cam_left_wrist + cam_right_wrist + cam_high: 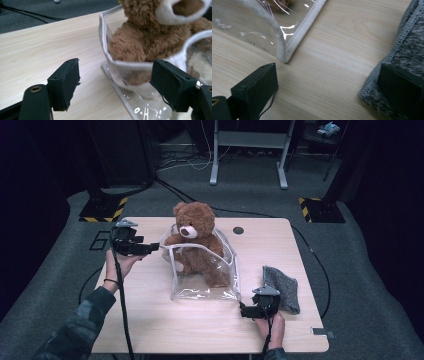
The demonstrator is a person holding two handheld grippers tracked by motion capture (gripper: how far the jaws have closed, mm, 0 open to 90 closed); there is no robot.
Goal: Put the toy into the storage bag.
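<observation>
The landmark here is the clear bag at the middle of the wooden table, with a brown teddy bear sitting inside it, head and shoulders above the rim. Left of the bag, the left gripper is held level with its tips at the bag's white-trimmed edge; in the left gripper view its jaws stand apart with the trimmed rim lying between them, neither pad pressing on it, and the far jaw covers part of the rim. The bear's face is cut off at the top of that view. Just off the bag's near right corner sits the right gripper, jaws apart and empty; its own view shows that corner ahead. Right of the bag lies a grey cloth, partly hidden behind one jaw.
</observation>
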